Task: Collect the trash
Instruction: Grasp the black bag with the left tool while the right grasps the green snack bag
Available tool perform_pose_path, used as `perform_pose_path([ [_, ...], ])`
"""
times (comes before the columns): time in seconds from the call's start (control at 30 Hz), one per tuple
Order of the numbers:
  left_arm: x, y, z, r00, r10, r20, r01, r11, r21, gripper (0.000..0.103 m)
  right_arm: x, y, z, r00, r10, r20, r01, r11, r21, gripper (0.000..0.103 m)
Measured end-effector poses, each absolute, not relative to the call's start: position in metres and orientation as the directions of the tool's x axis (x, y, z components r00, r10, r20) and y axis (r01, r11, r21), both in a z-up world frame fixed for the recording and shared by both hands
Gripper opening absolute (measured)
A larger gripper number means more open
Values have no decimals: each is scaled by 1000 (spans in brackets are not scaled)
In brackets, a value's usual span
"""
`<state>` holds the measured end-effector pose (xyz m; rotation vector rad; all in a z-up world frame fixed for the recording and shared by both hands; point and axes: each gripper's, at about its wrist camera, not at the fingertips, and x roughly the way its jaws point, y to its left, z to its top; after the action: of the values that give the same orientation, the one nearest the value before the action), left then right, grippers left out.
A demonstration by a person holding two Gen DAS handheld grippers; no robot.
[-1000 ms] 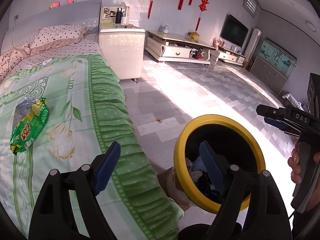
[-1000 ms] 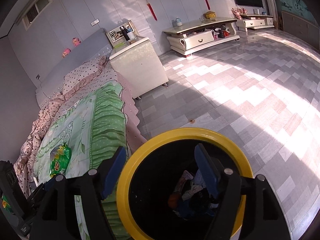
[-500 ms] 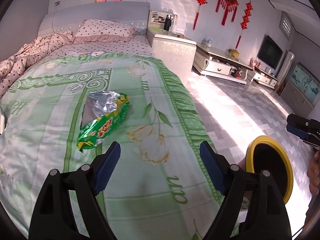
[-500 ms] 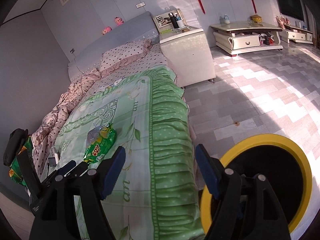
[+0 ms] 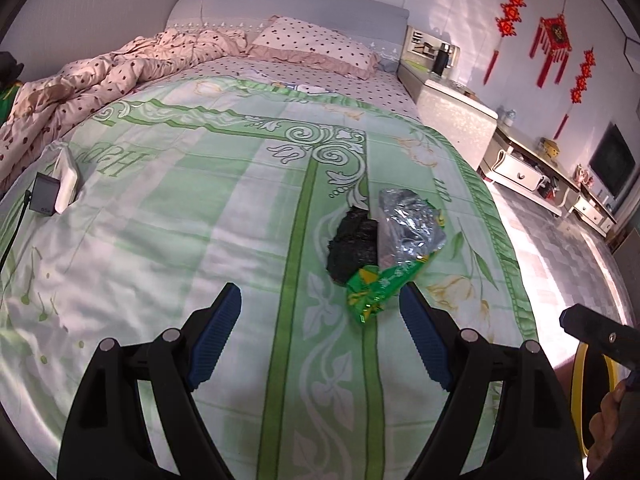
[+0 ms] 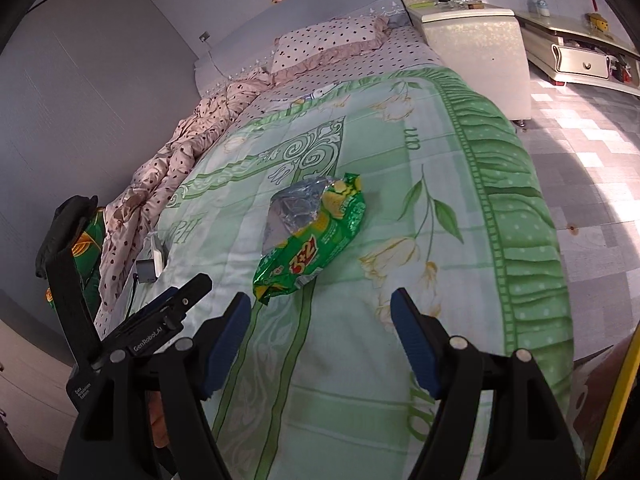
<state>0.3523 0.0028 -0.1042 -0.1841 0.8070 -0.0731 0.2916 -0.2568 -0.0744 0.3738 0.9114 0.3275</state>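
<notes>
Left wrist view: the left claw (image 5: 320, 320) hangs released above the bed (image 5: 180, 220), jaws wide apart. The green snack wrapper (image 5: 394, 256) lies on the quilt at one o'clock, just beyond the right pad, apart from it. A yellow bin rim (image 5: 578, 392) shows at four o'clock.

Right wrist view: the right claw (image 6: 320, 324) is released too; the wrapper (image 6: 316, 232) lies at twelve o'clock, untouched.

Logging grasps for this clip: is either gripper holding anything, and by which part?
Nothing is held. Left gripper and right gripper are both open above the bedspread; the green snack wrapper lies untouched.
</notes>
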Motion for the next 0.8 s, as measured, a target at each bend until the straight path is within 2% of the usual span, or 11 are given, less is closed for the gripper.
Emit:
perform_pose_path([
  [0.23, 379, 30, -130, 646, -127, -753, -37, 980, -197, 78, 320, -209, -107, 505, 448, -738, -122, 883, 453, 69],
  [0.6, 430, 23, -154, 608, -131, -783, -14, 984, -176, 78, 382, -236, -135, 471, 575, -669, -3, 759, 651, 69],
  [0.8, 449, 0, -165, 589, -133, -797, 62, 991, -120, 78, 413, -236, -155, 441, 574, -689, 45, 753, 656, 69],
])
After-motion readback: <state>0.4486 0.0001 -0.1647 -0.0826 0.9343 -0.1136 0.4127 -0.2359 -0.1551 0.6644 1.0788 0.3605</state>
